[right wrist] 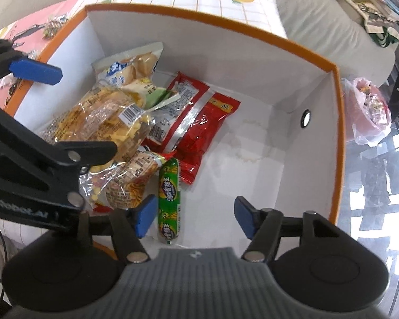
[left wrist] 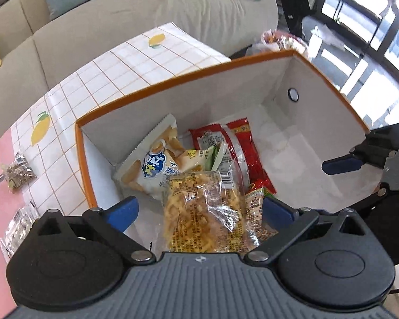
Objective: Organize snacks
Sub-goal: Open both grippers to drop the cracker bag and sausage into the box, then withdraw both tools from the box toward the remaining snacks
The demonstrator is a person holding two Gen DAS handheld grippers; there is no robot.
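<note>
Green sausage stick (right wrist: 168, 204) with yellow Chinese lettering lies between the spread right gripper (right wrist: 192, 218); the left gripper (left wrist: 199, 210) gapes above a barcoded crisps bag (left wrist: 202, 212).

Orange-rimmed box (right wrist: 338, 122): floor bare and open on the side with the round wall hole (right wrist: 306, 118). Opposite half blocked by a heap of snack packets (right wrist: 114, 122); green sausage stick (right wrist: 168, 199) lies at its edge. Box walls hem all sides; entry from above only. Left claw (left wrist: 199, 210) hangs over the heap.
</note>
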